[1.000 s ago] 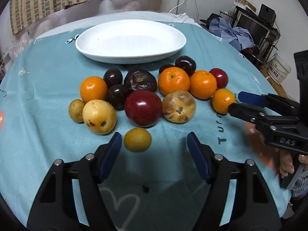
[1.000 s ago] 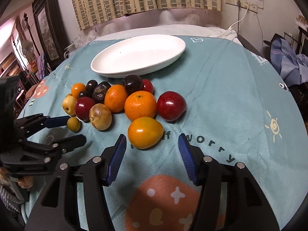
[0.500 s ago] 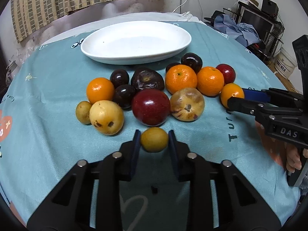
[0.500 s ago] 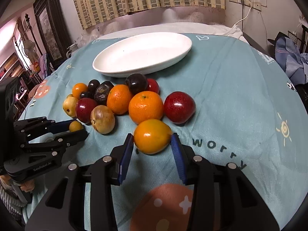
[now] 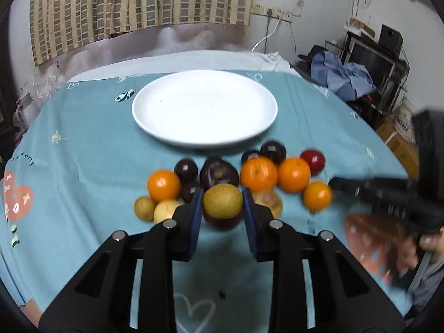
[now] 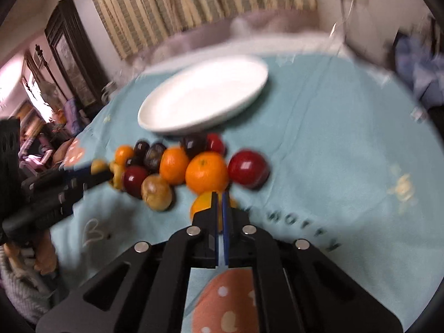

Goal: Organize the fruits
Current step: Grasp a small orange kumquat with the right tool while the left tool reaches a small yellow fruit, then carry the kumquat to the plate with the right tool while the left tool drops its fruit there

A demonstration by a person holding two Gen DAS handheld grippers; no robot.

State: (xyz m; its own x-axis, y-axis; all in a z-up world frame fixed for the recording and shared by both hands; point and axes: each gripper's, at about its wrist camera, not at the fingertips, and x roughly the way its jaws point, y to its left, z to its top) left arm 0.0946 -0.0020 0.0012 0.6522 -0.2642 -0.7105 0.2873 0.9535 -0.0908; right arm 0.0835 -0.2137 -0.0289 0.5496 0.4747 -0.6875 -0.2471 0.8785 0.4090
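Fruit (image 5: 222,200) clamped in my left tongs (image 5: 222,211), bound for the plate (image 5: 204,108) ahead; my right tongs (image 6: 219,208) snapped closed, empty — orange (image 6: 200,204) slipped behind.

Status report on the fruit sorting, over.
Left gripper shut on small yellow fruit. Right gripper just closed, nothing between jaws; orange lies beyond its tips. White plate bare, fruit pile before it.

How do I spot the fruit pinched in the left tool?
Find the big white plate on the teal tablecloth; a heap of fruit lies just in front of it. Nearer than the heap, the left tool pinches a small yellow-brown round fruit between blue pads, the only fruit off the cloth.
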